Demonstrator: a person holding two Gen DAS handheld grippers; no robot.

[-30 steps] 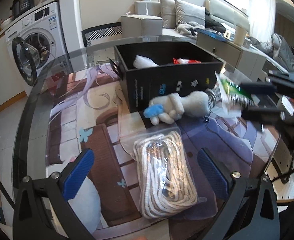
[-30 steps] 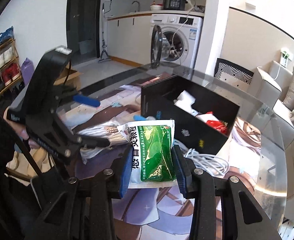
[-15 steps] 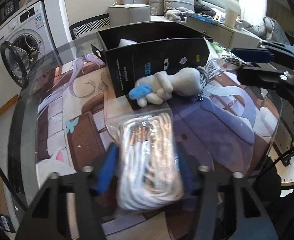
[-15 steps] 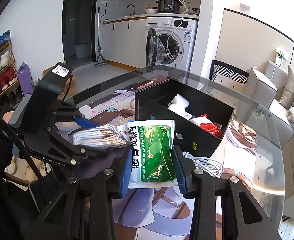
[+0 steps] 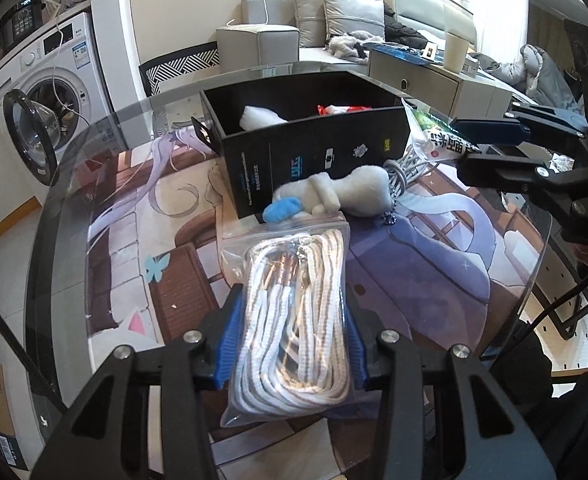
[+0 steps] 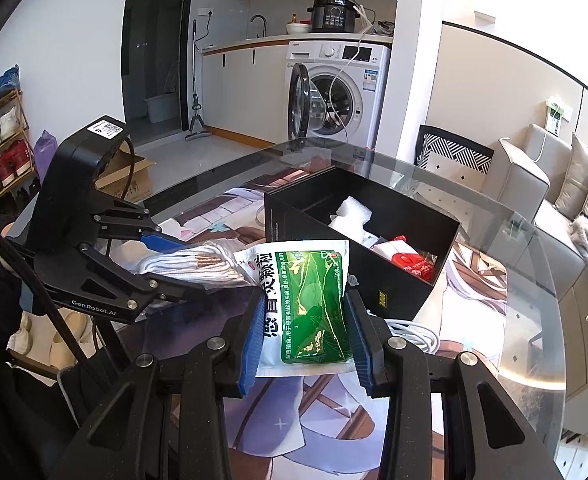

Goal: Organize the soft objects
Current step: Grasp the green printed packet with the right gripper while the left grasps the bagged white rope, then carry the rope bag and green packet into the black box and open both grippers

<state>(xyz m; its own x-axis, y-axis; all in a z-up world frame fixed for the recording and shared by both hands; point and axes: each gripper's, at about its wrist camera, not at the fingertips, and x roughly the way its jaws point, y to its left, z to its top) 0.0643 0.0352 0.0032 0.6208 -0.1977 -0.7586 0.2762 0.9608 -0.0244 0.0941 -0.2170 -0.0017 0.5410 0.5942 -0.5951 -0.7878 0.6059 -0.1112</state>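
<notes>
My left gripper [image 5: 289, 336] is shut on a clear bag of white cord [image 5: 294, 320] and holds it above the table mat; it also shows in the right wrist view [image 6: 197, 266]. My right gripper [image 6: 304, 332] is shut on a green and white sachet [image 6: 306, 304], held in the air just before the black box [image 6: 394, 284]. The box [image 5: 318, 156] is open and holds a white wad [image 5: 259, 117] and a red packet [image 5: 336, 109]. A grey plush toy with a blue tip [image 5: 334, 196] lies against the box front.
A coiled white cable [image 6: 414, 332] lies on the mat beside the box. The round glass table [image 5: 73, 184] carries a printed mat. A washing machine [image 6: 334, 92] with its door open stands beyond the table. A sofa and a cabinet lie behind.
My left gripper has closed on the bag of cord and lifted it off the mat. My right gripper has carried the sachet up and closer to the box.
</notes>
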